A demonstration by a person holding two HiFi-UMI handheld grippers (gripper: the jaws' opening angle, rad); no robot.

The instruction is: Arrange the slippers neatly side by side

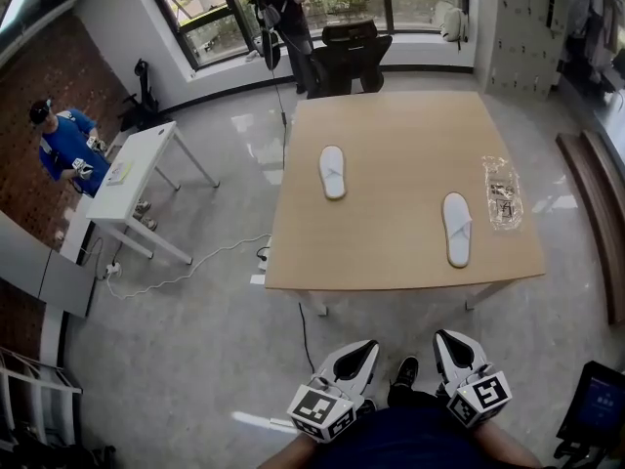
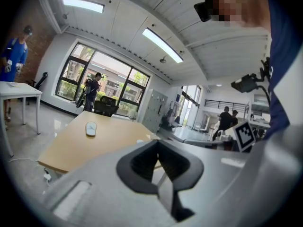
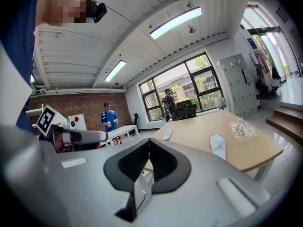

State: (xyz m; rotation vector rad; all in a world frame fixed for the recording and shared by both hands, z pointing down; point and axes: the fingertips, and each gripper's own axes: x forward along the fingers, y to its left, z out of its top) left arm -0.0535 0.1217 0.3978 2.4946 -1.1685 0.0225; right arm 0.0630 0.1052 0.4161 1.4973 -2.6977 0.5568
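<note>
flat white far slipper point(image 1: 333, 172) and near slipper point(image 1: 456, 228), well apart; long axes near-to-far, roughly parallel; left gripper point(image 1: 365, 346), right gripper point(image 1: 444, 339) jaws closed, empty

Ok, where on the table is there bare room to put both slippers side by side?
Bare: the near left corner of the table, in front of the far slipper; the middle strip between the two slippers; the far right corner beyond the plastic bag. Crowded: the right edge, where the near slipper lies close beside the bag.
</note>
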